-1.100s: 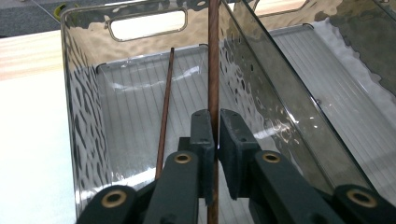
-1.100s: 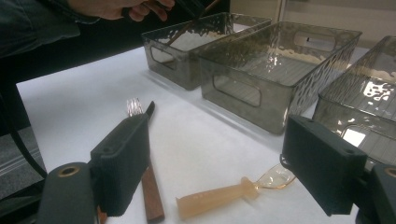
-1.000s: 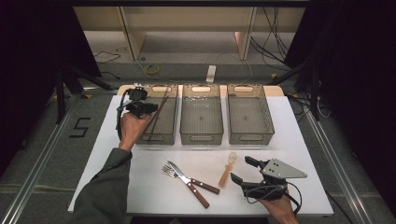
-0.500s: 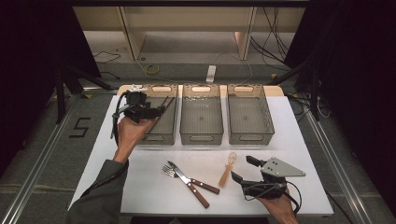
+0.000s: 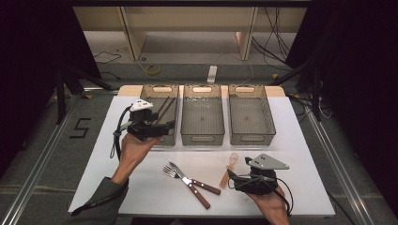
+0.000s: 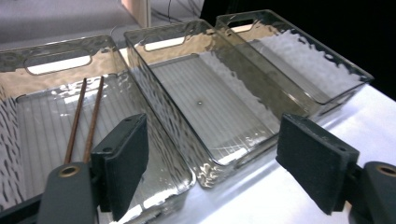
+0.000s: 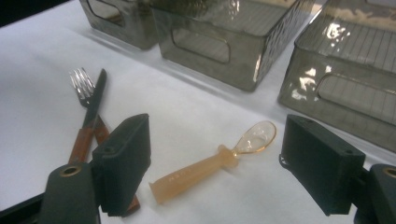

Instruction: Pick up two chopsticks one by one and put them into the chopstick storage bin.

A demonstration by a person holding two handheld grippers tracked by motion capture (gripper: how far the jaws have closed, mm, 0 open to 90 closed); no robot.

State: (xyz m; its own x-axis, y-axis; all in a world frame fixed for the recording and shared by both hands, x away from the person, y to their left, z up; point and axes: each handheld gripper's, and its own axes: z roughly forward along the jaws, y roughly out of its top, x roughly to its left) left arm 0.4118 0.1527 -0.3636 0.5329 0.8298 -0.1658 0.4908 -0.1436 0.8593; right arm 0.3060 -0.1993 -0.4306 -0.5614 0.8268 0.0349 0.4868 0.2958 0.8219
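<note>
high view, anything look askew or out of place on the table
Nothing damaged or spilled. The knife lies crossed over the fork, and the chopsticks lean slanted against the left bin wall. The spoon lies flat; the other bins sit straight.

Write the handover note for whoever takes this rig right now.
Left gripper: jaws just opened, nothing between them, at the near end of the left clear plastic bin.
Right gripper: open, hovering over the translucent orange plastic spoon, not gripping.
Done: pair of brown wooden chopsticks lies in the left bin.
Left: spoon, plus the wooden-handled fork and wooden-handled knife crossed on the white table. Middle bin and right bin are empty.
</note>
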